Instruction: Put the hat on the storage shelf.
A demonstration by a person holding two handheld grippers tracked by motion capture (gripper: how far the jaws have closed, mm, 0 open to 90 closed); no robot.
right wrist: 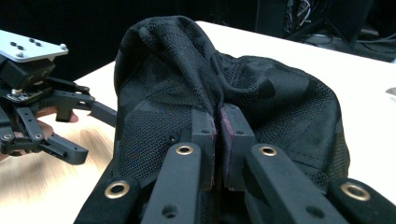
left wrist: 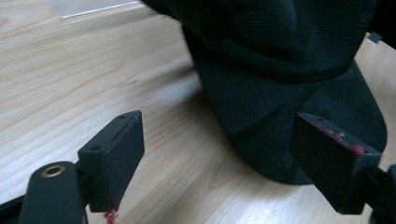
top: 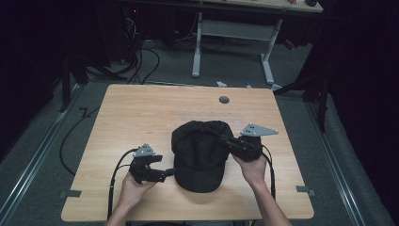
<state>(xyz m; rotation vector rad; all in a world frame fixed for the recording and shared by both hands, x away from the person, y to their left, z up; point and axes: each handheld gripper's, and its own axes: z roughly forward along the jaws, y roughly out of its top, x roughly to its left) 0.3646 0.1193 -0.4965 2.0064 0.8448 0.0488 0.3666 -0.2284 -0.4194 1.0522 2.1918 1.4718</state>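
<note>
High view: a black cap (top: 200, 153) lies near the middle of the table (top: 141, 108), a little toward the person's edge, its brim pointing at that edge. The brim stops short of the edge, leaving a strip of bare wood before it. Beyond the crown the wood runs open up to a small grey disc (top: 224, 100) near the far edge; to the cap's left there is broad free wood, to its right a narrower band.

The cap is soft mesh fabric with stitched panels; its crown is rumpled and pulled up into a ridge, while the brim is a smooth, stiff curve lying flat on the wood.

In the right gripper view, the right gripper (right wrist: 217, 135) has its jaws pressed together on a fold of the crown's mesh, pinching the cloth on the cap's right side. The left gripper (left wrist: 219, 163) sits at the cap's left, by the brim, jaws spread wide; in the left gripper view the brim's edge lies between them, touched by neither pad. Its jaws are flat black blocks with red-flecked edges.

The table is pale wood-grain laminate with rounded corners, standing on grey carpet.
</note>
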